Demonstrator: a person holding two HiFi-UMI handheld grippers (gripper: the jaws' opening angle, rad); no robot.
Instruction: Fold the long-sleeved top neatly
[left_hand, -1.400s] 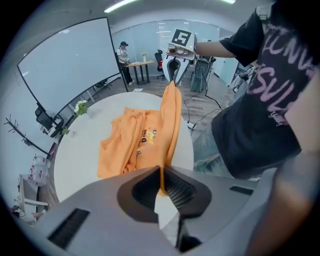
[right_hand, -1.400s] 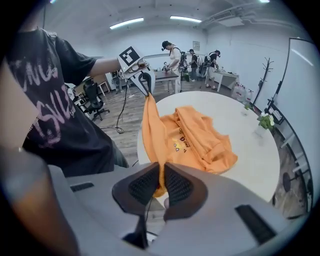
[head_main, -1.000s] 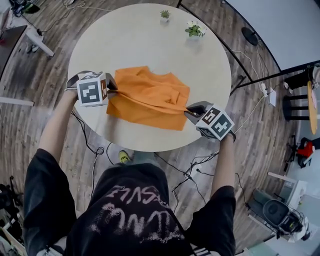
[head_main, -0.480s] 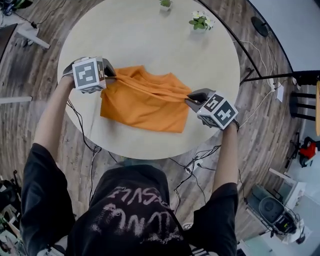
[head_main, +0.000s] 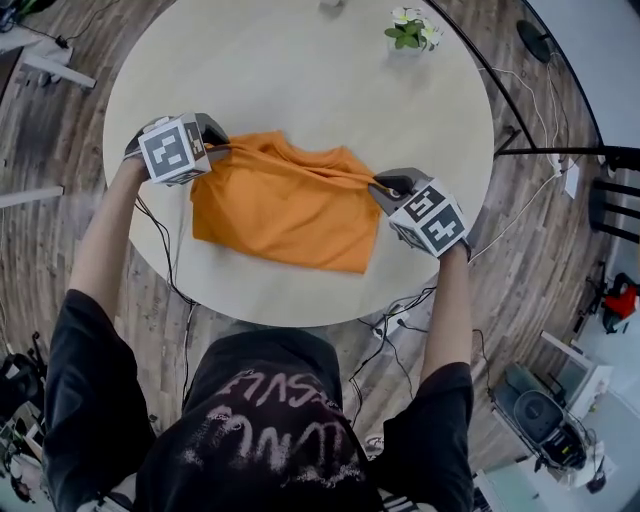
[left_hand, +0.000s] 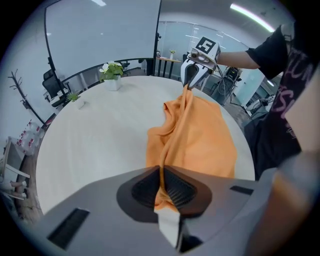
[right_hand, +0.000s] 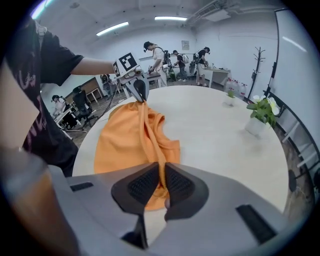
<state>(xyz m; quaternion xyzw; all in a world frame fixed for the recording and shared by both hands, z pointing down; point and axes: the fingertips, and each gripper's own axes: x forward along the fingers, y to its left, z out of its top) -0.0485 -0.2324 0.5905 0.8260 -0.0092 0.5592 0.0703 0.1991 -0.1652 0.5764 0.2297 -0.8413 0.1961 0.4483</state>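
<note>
An orange long-sleeved top (head_main: 280, 215) lies partly folded on the round pale table (head_main: 300, 80). My left gripper (head_main: 222, 150) is shut on the top's far left corner. My right gripper (head_main: 378, 186) is shut on the far right corner. A taut fold edge runs between them along the garment's far side. In the left gripper view the fabric (left_hand: 200, 135) is pinched between the dark pads of the left gripper (left_hand: 162, 172), with the right gripper (left_hand: 192, 82) at the far end. The right gripper view shows the right gripper (right_hand: 162, 170) clamped on the cloth (right_hand: 125, 140) the same way, facing the left gripper (right_hand: 140, 92).
A small potted plant (head_main: 410, 30) stands at the table's far right edge, and shows again in the gripper views (left_hand: 111, 75) (right_hand: 260, 117). Cables lie on the wooden floor (head_main: 400, 320) by the table's near edge. People work at desks in the background (right_hand: 160, 55).
Both grippers have carried the held fold edge away from the person, from across the garment's middle to its far side, and lower toward the table.
</note>
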